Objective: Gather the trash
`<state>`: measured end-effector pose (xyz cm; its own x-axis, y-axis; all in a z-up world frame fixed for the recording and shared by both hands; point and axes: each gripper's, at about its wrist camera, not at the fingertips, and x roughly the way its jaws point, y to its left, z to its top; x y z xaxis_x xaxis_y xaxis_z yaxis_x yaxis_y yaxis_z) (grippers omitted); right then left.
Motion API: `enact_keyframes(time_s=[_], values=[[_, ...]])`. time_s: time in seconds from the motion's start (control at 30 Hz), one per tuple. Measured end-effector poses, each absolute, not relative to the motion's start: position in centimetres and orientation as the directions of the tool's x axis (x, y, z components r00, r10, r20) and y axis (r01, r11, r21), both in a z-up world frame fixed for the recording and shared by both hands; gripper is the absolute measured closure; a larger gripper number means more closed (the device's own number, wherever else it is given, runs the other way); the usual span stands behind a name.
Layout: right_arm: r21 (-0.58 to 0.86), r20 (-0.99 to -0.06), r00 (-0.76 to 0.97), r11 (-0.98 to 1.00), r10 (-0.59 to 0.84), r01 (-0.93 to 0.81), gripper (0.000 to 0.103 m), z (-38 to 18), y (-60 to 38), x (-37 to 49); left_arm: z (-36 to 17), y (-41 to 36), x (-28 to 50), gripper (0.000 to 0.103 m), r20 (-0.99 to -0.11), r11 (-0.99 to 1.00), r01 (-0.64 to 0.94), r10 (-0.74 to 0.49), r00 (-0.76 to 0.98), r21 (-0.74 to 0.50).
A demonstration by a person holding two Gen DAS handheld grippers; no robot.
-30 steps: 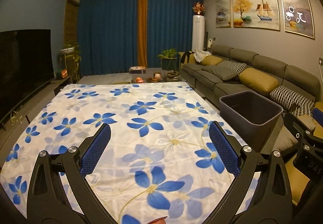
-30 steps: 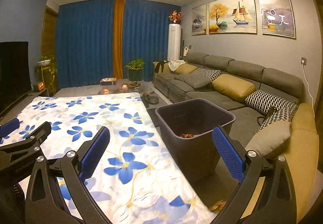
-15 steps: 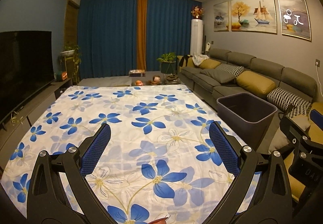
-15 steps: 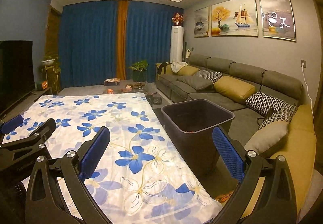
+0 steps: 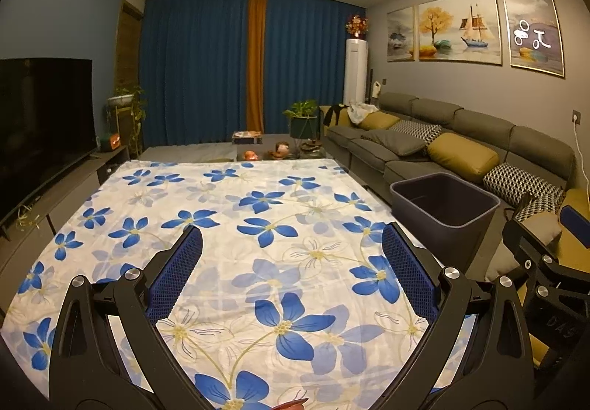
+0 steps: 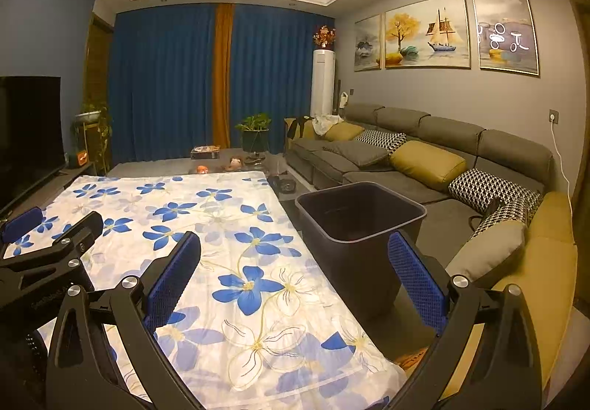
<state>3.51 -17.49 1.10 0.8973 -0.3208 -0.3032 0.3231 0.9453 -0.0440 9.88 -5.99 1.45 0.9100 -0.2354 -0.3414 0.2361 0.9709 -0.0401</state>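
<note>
1. The television is sitting dark along the left wall; a potted plant is standing past it, before the blue curtains.
2. The left tongs are hovering over the counter, which is lying under a white cloth with blue flowers; their blue-padded fingers are standing wide apart and gripping nothing; a small reddish scrap is peeking in at the bottom edge of the left view, too cut off to identify.
3. The right tongs are hanging over the counter's right edge, jaws likewise spread wide and empty; their right finger is showing in front of the bin.
4. The dark bin is standing on the floor just beside the counter, between it and the grey sofa; its inside is showing too dark to tell the contents.
5. Something orange-brown is lying on the floor near the counter's corner, below the bin.
</note>
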Motion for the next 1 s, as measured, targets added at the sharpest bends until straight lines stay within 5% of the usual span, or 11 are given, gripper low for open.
enact_keyframes(time_s=[1.0], values=[[-0.043, -0.297, 0.899, 0.945, -0.321, 0.323, 0.005, 1.2, -17.4, 3.3, 1.85, -6.17, 9.46, 0.007, -0.327, 0.969, 0.243, -0.241, 0.914, -0.037]])
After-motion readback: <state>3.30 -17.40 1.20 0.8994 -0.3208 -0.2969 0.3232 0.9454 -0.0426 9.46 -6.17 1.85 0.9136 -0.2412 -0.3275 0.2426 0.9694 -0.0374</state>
